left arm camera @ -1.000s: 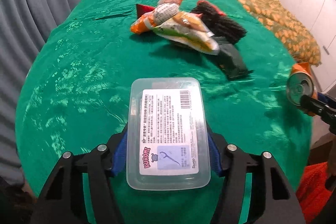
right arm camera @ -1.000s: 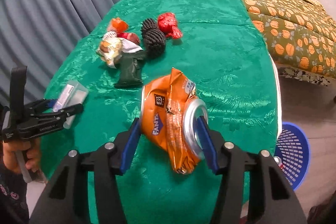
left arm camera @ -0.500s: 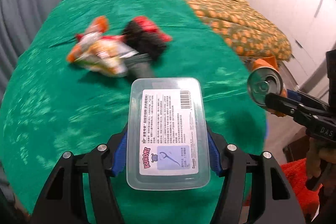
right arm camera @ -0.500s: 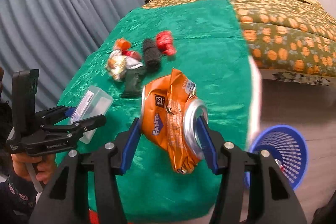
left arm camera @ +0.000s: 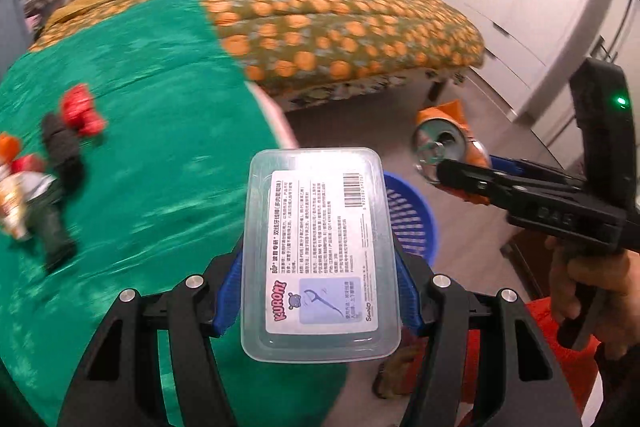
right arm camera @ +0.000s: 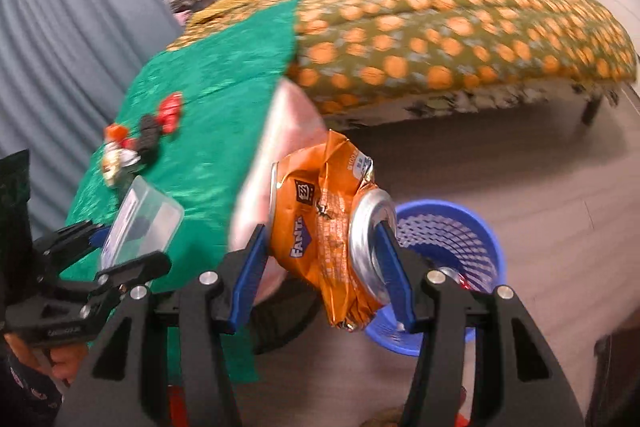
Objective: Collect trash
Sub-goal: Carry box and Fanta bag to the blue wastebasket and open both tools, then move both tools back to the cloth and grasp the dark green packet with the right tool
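Green cloth [left arm camera: 160,115], one basket [right arm camera: 452,227], one can [right arm camera: 320,227], one box [left arm camera: 320,251]

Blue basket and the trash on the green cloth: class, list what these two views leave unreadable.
- Blue basket: right wrist view, the crushed orange can and a finger hide most of its contents; left wrist view, the clear plastic box covers it.
- Trash pile on the green cloth: left wrist view, motion blur; right wrist view, too small to identify.
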`<state>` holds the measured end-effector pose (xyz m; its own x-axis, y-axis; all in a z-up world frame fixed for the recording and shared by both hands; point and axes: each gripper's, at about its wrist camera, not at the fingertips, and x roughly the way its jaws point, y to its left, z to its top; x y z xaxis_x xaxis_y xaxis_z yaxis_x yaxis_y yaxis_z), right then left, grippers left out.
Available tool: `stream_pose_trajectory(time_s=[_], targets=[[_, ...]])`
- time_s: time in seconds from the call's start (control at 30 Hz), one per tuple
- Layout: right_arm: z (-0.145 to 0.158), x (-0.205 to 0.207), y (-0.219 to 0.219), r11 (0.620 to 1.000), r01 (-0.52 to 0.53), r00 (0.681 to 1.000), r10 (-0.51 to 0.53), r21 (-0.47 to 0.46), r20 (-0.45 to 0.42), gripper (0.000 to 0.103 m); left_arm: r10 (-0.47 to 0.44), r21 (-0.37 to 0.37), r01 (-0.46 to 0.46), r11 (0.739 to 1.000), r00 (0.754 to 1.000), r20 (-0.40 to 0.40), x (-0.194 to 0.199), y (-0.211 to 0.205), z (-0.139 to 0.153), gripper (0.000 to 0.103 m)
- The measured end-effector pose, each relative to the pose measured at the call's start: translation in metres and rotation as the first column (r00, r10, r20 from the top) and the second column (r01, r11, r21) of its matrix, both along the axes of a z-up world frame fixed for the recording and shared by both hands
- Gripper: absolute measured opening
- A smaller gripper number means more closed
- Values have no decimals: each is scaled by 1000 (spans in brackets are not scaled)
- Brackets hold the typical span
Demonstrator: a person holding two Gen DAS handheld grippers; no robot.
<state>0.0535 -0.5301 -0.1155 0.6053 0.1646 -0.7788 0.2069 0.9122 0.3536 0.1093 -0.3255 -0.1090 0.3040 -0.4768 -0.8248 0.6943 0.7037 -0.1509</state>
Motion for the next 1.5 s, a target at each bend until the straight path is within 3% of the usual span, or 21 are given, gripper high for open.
stream_pose_trajectory(time_s=[0.3, 0.47, 0.9, 0.97, 1.0, 1.03, 1.23, 1.5], targets=[[-53, -2, -60, 996, 88, 992, -86, 19, -88, 54, -47, 33, 49, 998, 997, -68, -6, -82, -48, 62], [-87, -7, -83, 988, 134, 985, -123, 80, -124, 54, -44, 63, 51, 997, 993, -108, -2, -117, -87, 62], [-112, -6, -122, 962, 215, 972, -192, 170, -138, 55, -33, 80, 46, 996, 987, -157, 14, -154, -143, 63], [-113, -4, -125, 957, 231, 969, -209, 178, -134, 59, -42, 81, 56, 995, 986, -162, 14, -159, -150, 63], [-113, -3, -126, 955, 232, 969, -211, 185, -130, 66, -46, 87, 61, 994, 986, -160, 15, -161, -153, 69], [-113, -3, -127, 953, 239, 968, -218, 189, -126, 79, -48, 97, 63, 993, 987, -150, 14, -163, -156, 80], [-97, -11, -137, 943, 296, 954, -286, 150, -86, 80, -57, 68, 64, 996, 994, -92, 6, -156, -140, 90], [-52, -13, -114, 947, 312, 949, -307, -72, 70, 91, -79, -87, 81, 993, 996, 30, -23, -116, -59, 98]])
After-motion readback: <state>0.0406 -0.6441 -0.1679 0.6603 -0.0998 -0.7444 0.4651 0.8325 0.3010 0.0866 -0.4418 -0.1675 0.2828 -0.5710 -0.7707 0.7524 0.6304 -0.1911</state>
